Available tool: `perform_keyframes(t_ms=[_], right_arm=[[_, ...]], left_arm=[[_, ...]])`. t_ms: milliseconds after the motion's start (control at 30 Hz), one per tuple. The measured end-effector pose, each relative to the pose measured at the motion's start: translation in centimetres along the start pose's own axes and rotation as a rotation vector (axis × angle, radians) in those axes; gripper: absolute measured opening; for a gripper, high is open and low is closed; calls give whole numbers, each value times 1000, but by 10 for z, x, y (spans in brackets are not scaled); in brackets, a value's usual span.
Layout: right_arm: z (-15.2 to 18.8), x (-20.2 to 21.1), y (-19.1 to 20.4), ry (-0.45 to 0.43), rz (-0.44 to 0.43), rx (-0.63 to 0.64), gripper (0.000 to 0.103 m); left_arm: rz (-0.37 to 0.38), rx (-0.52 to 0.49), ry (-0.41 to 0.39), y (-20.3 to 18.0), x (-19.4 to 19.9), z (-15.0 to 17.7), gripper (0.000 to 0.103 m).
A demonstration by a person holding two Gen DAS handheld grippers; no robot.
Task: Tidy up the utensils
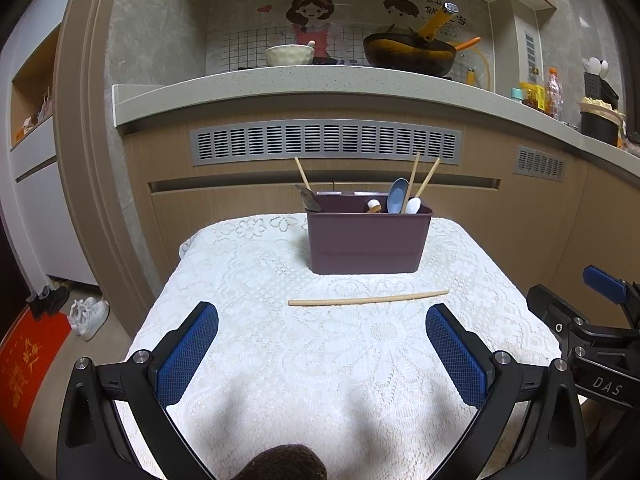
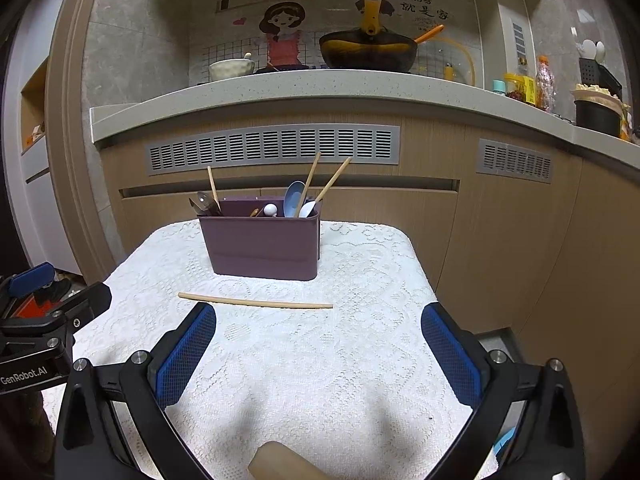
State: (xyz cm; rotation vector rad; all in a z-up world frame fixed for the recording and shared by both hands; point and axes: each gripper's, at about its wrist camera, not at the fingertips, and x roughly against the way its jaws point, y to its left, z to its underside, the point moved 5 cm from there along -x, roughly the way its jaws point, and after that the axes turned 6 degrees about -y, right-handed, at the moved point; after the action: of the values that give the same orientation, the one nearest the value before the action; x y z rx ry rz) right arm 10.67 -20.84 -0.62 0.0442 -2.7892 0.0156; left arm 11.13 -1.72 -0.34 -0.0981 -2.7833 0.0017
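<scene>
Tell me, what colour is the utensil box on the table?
Dark purple-maroon utensil box, clearest in the left wrist view.

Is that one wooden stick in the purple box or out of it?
Out. The wooden chopstick lies flat on the white lace cloth in front of the purple box, touching neither hand-held gripper.
</scene>
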Motion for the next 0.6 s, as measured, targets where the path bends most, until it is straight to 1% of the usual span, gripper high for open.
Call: perform_keyframes(t_ms=[600], right_arm=[[0,0,1,2,0,1,102]], left_arm=[[1,5,8,-3,1,3,103]])
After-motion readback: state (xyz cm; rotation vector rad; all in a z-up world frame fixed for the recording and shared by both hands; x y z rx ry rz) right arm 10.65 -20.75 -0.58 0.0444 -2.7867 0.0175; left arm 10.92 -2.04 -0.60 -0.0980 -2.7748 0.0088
